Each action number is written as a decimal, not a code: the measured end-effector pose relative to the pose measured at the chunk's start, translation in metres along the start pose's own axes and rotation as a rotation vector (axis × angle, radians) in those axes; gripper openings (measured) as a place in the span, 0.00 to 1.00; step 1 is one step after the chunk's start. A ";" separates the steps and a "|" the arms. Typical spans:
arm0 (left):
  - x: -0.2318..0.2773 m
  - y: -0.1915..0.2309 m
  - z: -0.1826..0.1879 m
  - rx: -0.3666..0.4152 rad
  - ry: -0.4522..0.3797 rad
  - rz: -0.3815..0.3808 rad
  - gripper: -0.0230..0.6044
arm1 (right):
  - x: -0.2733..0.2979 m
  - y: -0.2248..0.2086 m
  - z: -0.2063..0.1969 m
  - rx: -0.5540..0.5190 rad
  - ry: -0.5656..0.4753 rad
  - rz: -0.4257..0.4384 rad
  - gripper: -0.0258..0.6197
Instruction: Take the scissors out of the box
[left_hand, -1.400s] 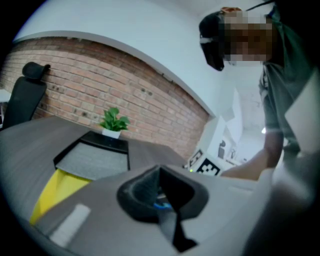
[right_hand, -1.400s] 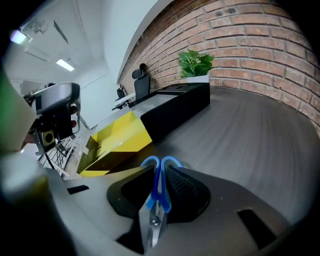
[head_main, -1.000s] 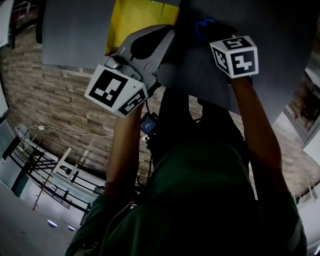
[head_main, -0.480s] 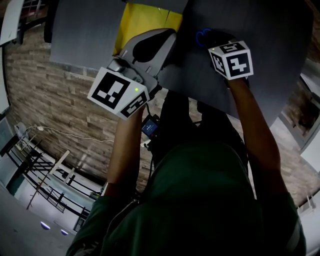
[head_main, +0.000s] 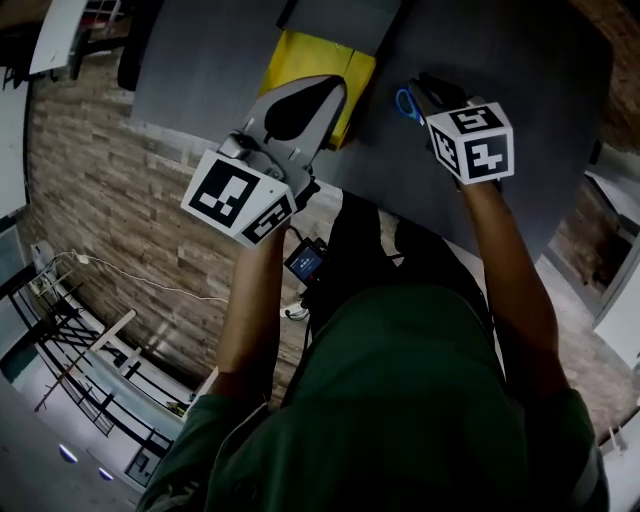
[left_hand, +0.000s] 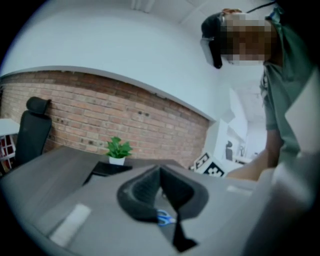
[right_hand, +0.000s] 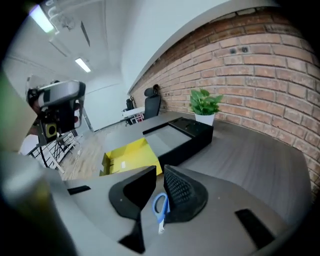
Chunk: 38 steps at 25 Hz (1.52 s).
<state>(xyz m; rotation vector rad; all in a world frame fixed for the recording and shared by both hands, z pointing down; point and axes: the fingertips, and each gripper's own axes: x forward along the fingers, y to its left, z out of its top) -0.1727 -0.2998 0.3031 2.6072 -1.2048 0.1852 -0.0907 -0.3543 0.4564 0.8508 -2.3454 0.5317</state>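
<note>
Blue-handled scissors (right_hand: 160, 209) sit between the jaws of my right gripper (right_hand: 160, 170), which is shut on them, blade tip pointing back toward the camera. In the head view the scissors (head_main: 405, 103) hang over the dark grey table (head_main: 520, 60), just right of the open yellow box (head_main: 310, 60), with the right gripper (head_main: 432, 90) on them. My left gripper (head_main: 330, 92) hovers over the box's near edge. In the left gripper view the left gripper (left_hand: 160, 170) has its jaws meeting at the tips. A small blue piece of the scissors (left_hand: 164, 218) shows low between them.
A shallow black tray (right_hand: 177, 135) lies beyond the yellow box (right_hand: 130, 159), with a potted plant (right_hand: 204, 106) behind it by the brick wall. An office chair (right_hand: 151, 102) stands at the table's far end. A stand with equipment (right_hand: 57, 107) stands on the floor to the left.
The head view has shifted, so more of the yellow box shows. The right gripper keeps the scissors just right of the box. The two grippers stand slightly further apart.
</note>
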 end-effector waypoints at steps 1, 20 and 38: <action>-0.004 0.000 0.003 0.007 -0.006 0.010 0.01 | -0.007 0.003 0.009 -0.012 -0.024 0.009 0.11; -0.075 -0.007 0.057 0.146 -0.096 0.240 0.01 | -0.158 0.074 0.158 -0.318 -0.394 0.208 0.05; -0.150 -0.063 0.071 0.212 -0.136 0.351 0.01 | -0.253 0.141 0.162 -0.450 -0.485 0.260 0.05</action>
